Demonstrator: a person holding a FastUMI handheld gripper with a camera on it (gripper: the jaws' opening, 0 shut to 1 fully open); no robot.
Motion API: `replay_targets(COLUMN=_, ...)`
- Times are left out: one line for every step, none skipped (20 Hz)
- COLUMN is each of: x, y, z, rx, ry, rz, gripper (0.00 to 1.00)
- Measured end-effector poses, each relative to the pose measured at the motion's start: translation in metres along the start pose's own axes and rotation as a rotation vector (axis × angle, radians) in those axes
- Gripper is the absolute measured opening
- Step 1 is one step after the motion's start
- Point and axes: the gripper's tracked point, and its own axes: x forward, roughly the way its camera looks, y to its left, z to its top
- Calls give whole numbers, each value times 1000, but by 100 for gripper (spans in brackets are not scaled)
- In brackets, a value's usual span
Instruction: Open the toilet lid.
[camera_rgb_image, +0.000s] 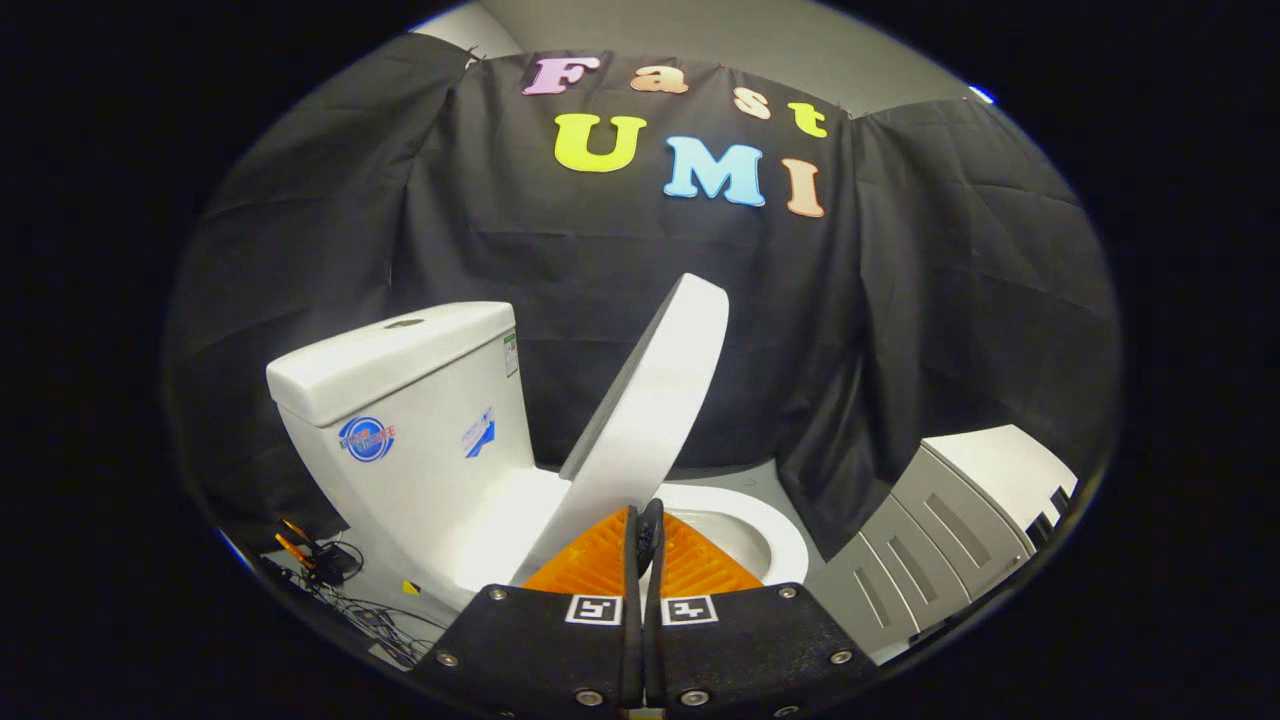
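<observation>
Lid (650, 400) raised, just ahead of gripper (642, 540), fingers narrow, maybe touching it.

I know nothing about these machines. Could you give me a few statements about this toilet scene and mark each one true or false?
1. The toilet lid is raised partway, tilted up above the bowl. True.
2. The tool has its two orange fingers spread wide apart. False: they sit close together, with only a thin gap between them.
3. The tank stands beside the raised lid, with stickers on its side. True.
4. The lid lies flat, covering the bowl. False: the bowl's white rim shows open beyond the fingers.
5. A grey cabinet stands on the far side of the bowl from the tank. True.
6. Cables hang over the tank's top. False: they lie on the floor by its base.
</observation>
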Motion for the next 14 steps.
replay_targets(x=0, y=7, z=4, rx=-12, ry=-8, rz=2, gripper=0)
replay_targets(x=1, y=12, z=7, rx=-32, ry=-10, rz=2, gripper=0)
replay_targets(x=1, y=19, z=11, rx=-49, ry=-18, rz=2, gripper=0)
replay_targets(x=-2, y=26, z=15, rx=-60, ry=-26, rz=10, gripper=0)
replay_targets(x=-3, y=34, z=19, rx=-63, ry=-36, rz=19, gripper=0)
replay_targets(x=-4, y=41, z=21, rx=-60, ry=-45, rz=29, gripper=0)
replay_targets(x=-3, y=48, z=24, rx=-55, ry=-51, rz=39, gripper=0)
replay_targets(x=-2, y=54, z=26, rx=-49, ry=-55, rz=49, gripper=0)
replay_targets(x=-3, y=61, z=28, rx=-41, ry=-61, rz=58, gripper=0)
replay_targets(x=-2, y=66, z=31, rx=-32, ry=-67, rz=63, gripper=0)
replay_targets(x=-2, y=73, z=32, rx=-23, ry=-76, rz=68, gripper=0)
replay_targets(x=-2, y=79, z=33, rx=-24, ry=-80, rz=71, gripper=0)
replay_targets(x=-2, y=86, z=34, rx=-26, ry=-86, rz=75, gripper=0)
replay_targets(x=-1, y=93, z=35, rx=-37, ry=-91, rz=80, gripper=0)
